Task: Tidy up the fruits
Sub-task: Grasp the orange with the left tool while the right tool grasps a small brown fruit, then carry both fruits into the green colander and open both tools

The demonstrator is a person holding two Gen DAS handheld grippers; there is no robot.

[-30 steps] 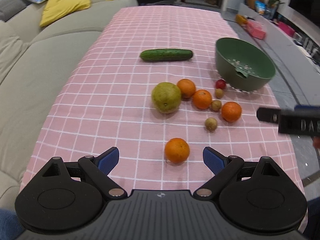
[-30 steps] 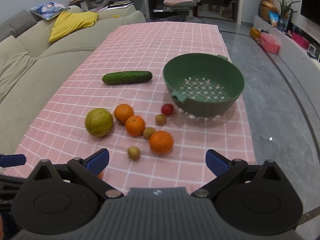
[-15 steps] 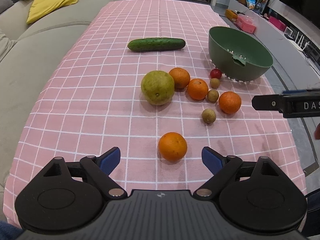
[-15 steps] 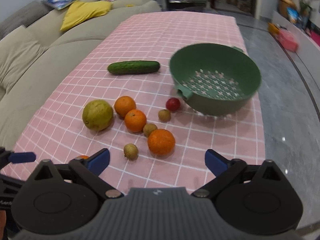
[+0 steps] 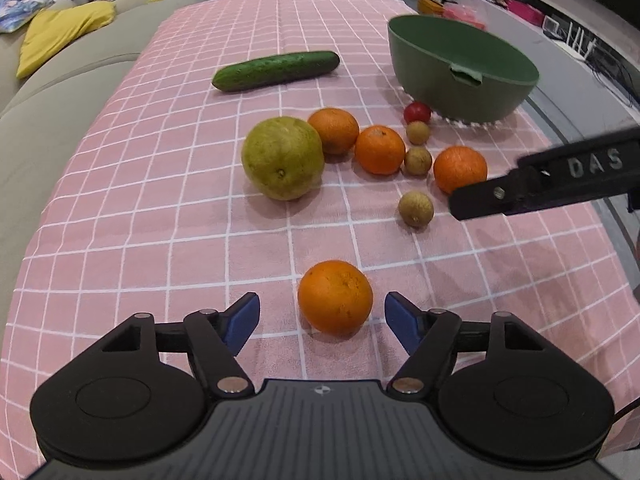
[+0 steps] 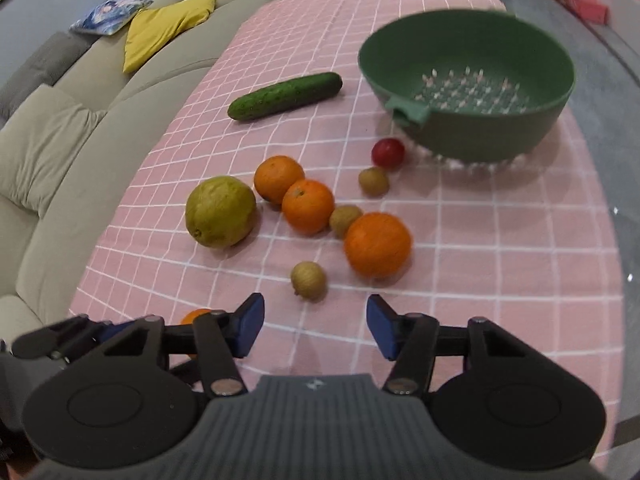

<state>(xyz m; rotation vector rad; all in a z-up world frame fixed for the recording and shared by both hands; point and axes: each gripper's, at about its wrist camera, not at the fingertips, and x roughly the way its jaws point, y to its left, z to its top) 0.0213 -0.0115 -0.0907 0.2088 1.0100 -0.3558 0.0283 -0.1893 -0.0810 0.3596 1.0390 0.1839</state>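
The left hand-held gripper [image 5: 320, 316] hangs low over the pink checked surface [image 5: 140, 240] with its blue pads [image 5: 240, 320] standing either side of a lone orange [image 5: 335, 297]. Its jaws have just been closing, yet a gap shows on both sides of the fruit and neither pad touches it.

The right hand-held gripper [image 6: 315, 322] has also just been narrowing its jaws; they are partly open with nothing between them but cloth. A small brown fruit [image 6: 308, 280] lies just beyond its fingertips, and a larger orange [image 6: 377, 245] sits a little further off to the right.

The rest of the fruit lies in a loose cluster mid-surface: a big yellow-green citrus [image 5: 283, 158], two oranges [image 5: 379, 150] touching side by side, more small brown fruits and a small red one [image 5: 417, 112] against the foot of the green colander bowl [image 5: 440, 76]. A cucumber [image 5: 276, 70] lies apart, further back. The bowl holds no fruit in the right wrist view.
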